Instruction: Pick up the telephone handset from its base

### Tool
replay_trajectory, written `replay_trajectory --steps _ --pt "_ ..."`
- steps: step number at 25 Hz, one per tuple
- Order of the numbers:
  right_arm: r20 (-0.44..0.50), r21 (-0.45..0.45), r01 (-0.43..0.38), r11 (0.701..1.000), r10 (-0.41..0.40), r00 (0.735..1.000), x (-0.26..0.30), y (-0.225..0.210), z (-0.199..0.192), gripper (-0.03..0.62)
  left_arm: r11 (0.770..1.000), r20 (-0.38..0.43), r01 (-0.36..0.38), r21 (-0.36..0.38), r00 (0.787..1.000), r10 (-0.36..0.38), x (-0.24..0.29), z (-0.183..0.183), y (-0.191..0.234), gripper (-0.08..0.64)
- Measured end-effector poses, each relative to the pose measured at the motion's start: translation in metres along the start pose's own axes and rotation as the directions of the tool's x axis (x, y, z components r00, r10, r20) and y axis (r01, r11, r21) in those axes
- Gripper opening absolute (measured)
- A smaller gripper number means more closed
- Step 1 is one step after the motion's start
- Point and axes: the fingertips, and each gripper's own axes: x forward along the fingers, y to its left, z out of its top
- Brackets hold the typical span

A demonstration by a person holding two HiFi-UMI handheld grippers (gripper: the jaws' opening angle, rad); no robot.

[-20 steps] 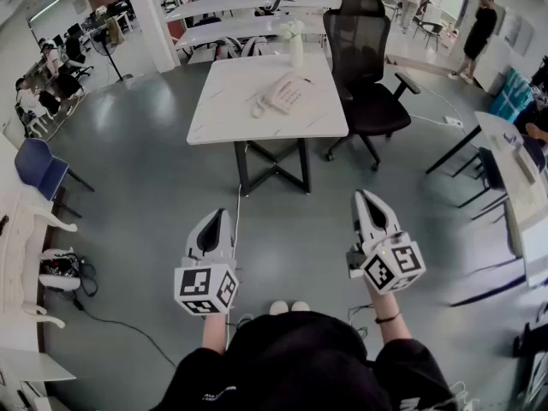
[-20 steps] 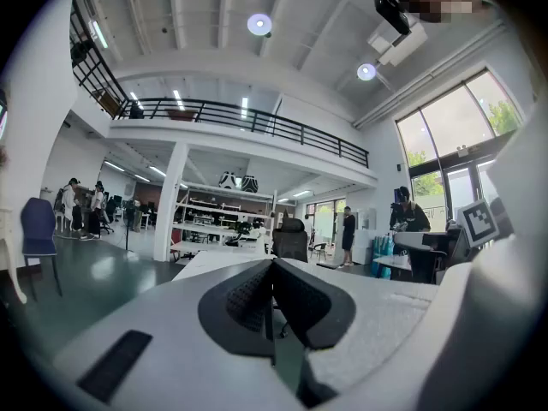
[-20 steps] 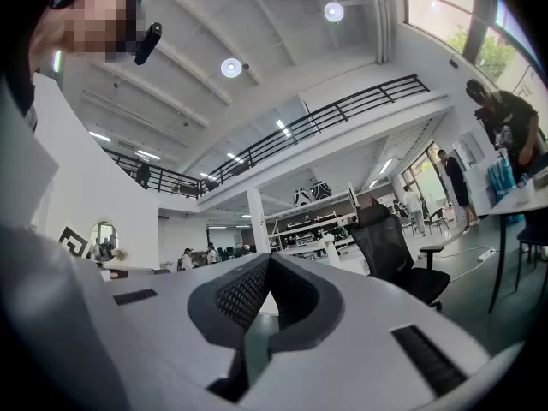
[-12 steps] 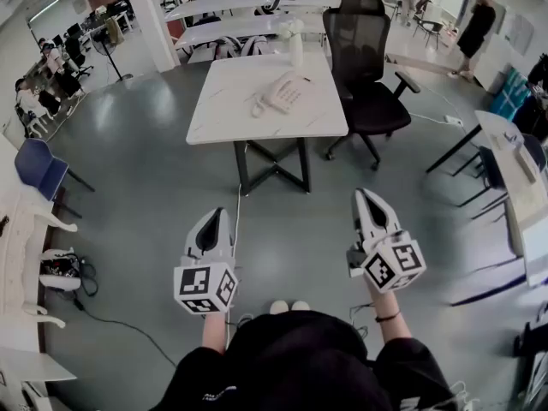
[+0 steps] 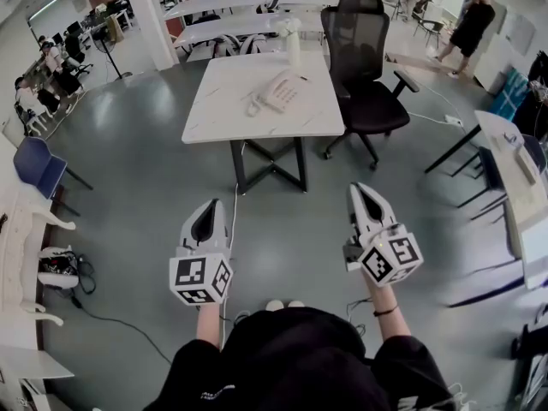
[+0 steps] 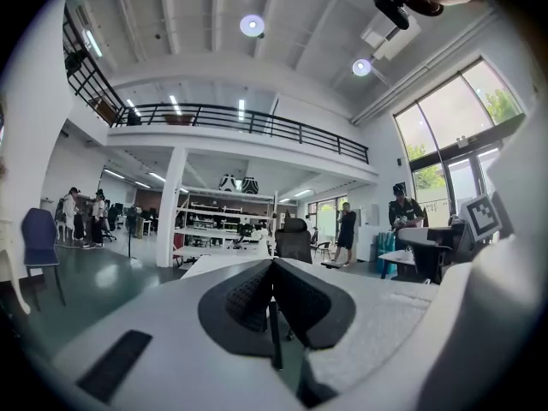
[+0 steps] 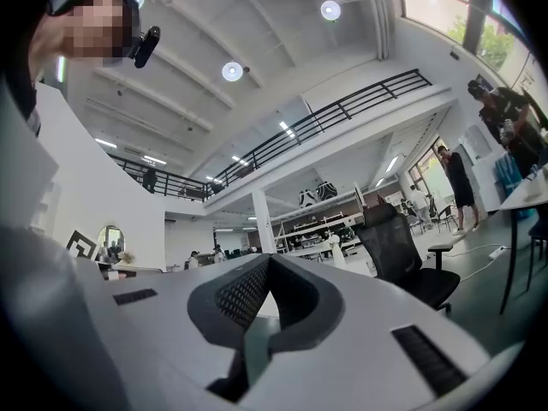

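Movement over the last moment is slight: both grippers have crept a little forward toward the surface, and the person is still standing on the floor [image 5: 128,169] well short of it. Left gripper [image 5: 211,205] is pinched shut with nothing between its jaws, pointing level into the room. Ahead of it, the white surface [image 5: 214,118] carries the phone [image 5: 284,91]. The handset [image 5: 257,104] lies in its cradle along the phone's left side, untouched. Right gripper [image 5: 358,191] is likewise closed and empty, tipped a touch upward, and the black chair [image 5: 364,50] stands beyond it at the surface's right edge. I'd judge the task barely begun, since this is only the approach. Whichever gripper goes for the handset must first cross the open floor and spread its jaws.
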Motion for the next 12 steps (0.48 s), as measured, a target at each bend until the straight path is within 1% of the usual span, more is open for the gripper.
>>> replay_trajectory --steps 5,8,12 --pt "0.015 0.023 -0.017 1.000 0.016 1.000 0.006 -0.012 -0.003 -0.009 1.000 -0.015 -0.017 0.008 1.000 0.017 0.009 -0.007 -0.006 0.000" --pt "0.006 0.032 -0.013 0.999 0.012 1.000 0.010 -0.022 -0.006 -0.009 1.000 -0.030 -0.026 0.002 0.999 0.026 0.011 -0.014 -0.011 0.000" --pt "-0.008 0.036 -0.011 0.999 0.011 1.000 0.023 -0.032 -0.012 -0.009 0.999 -0.048 -0.043 -0.015 0.998 0.043 0.023 -0.023 -0.007 0.000"
